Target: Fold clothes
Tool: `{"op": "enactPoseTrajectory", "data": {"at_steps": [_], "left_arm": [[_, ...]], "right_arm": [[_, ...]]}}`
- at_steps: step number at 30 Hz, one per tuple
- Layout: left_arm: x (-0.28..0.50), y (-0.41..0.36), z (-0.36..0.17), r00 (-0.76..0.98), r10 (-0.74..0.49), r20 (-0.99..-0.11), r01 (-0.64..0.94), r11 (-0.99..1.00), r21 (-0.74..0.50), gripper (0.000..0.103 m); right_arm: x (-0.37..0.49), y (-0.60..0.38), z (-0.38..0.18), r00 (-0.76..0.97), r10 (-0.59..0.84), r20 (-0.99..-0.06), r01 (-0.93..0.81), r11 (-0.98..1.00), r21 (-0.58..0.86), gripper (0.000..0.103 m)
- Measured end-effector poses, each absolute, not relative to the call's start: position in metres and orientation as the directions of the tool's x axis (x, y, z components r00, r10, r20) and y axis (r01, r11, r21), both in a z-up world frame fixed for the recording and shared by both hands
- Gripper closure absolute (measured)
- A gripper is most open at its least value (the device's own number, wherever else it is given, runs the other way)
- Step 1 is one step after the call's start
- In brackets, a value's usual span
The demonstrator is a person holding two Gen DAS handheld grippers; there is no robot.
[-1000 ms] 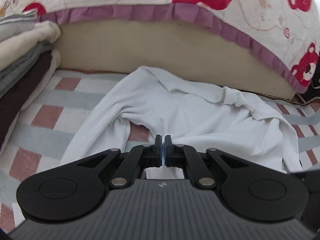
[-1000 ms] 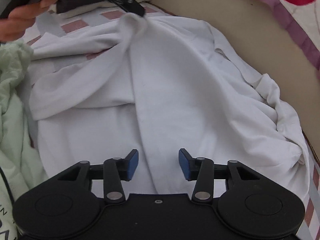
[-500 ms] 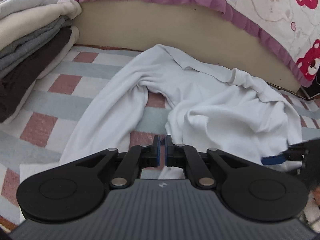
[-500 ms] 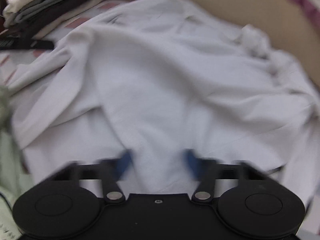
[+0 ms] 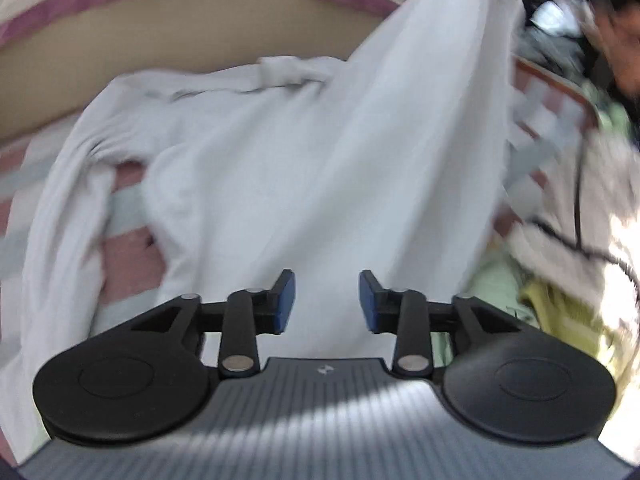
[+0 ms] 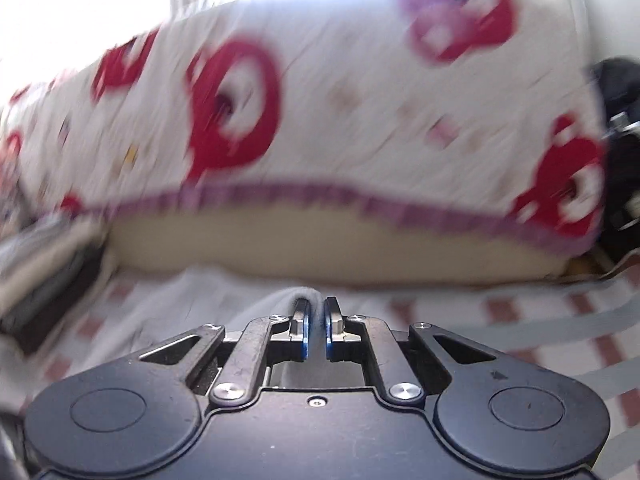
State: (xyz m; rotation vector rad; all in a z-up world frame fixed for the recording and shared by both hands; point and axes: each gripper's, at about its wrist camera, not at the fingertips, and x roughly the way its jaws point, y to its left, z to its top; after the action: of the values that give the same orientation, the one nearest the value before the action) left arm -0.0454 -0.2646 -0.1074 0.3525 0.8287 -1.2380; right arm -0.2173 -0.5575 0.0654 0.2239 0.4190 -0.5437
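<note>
A white long-sleeved garment (image 5: pixel 304 152) lies spread on the checked bed sheet, one corner pulled up high at the top right of the left wrist view. My left gripper (image 5: pixel 327 300) hovers over the garment's near part, open, with nothing between its blue pads. In the right wrist view my right gripper (image 6: pixel 316 330) is shut on a fold of the white garment (image 6: pixel 298 294), lifted above the bed. Both views are blurred by motion.
A cushion with a red print and purple trim (image 6: pixel 320 120) runs along the far side above a beige mattress edge (image 6: pixel 320 248). Folded clothes (image 6: pixel 40 256) are stacked at the left. A person in a pale jacket (image 5: pixel 580 216) is at the right, with greenish clothes (image 5: pixel 500 284) beside.
My left gripper has opened and let go of the garment. My right gripper has shut on a fold and lifted it, raising one corner of the garment high.
</note>
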Motion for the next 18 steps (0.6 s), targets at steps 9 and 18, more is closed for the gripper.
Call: {"op": "enactPoseTrajectory", "data": {"at_steps": [9,18], "left_arm": [[-0.027,-0.258,-0.125,0.251,-0.521,-0.816,0.860,0.508,-0.060,0.049],[0.020,-0.203,-0.139,-0.019,-0.660,-0.751,0.661,0.555,-0.505,0.045]], "right_arm": [[-0.261,-0.575,0.054,0.572,-0.670,-0.474,0.732,0.678,-0.075,0.095],[-0.274,-0.602,0.025,0.401,-0.738,-0.544,0.810,0.562,-0.166,0.095]]}}
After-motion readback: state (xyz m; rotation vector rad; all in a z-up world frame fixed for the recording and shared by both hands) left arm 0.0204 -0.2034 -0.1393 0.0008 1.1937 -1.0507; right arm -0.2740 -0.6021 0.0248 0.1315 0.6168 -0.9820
